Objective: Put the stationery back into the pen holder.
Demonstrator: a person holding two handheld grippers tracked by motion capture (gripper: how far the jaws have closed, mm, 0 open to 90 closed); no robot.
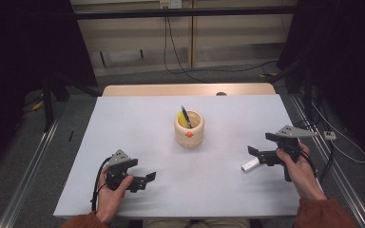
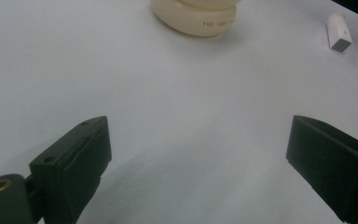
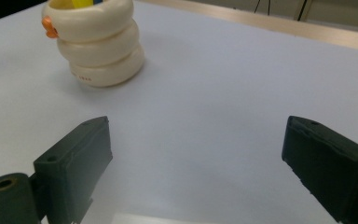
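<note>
On the white tabletop (image 1: 138,118) we hold one tool in each hand: left tool (image 1: 145,179) low near the front edge, right tool (image 1: 255,154) angled inward, both with jaws spread and empty. One cream ringed ceramic pen cup (image 1: 189,129) stands centrally; one small white rectangular block (image 1: 250,165) lies just beside our right tool.

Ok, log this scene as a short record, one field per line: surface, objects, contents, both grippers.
surface: white table top
holder: cream ringed pen holder, upright near the table's middle
contents: dark pen and something yellow inside
loose item: small white stick-shaped object, lying flat just ahead of the right gripper
left gripper: open, holding nothing, near the table's front left
right gripper: open, holding nothing, at the table's right
</note>
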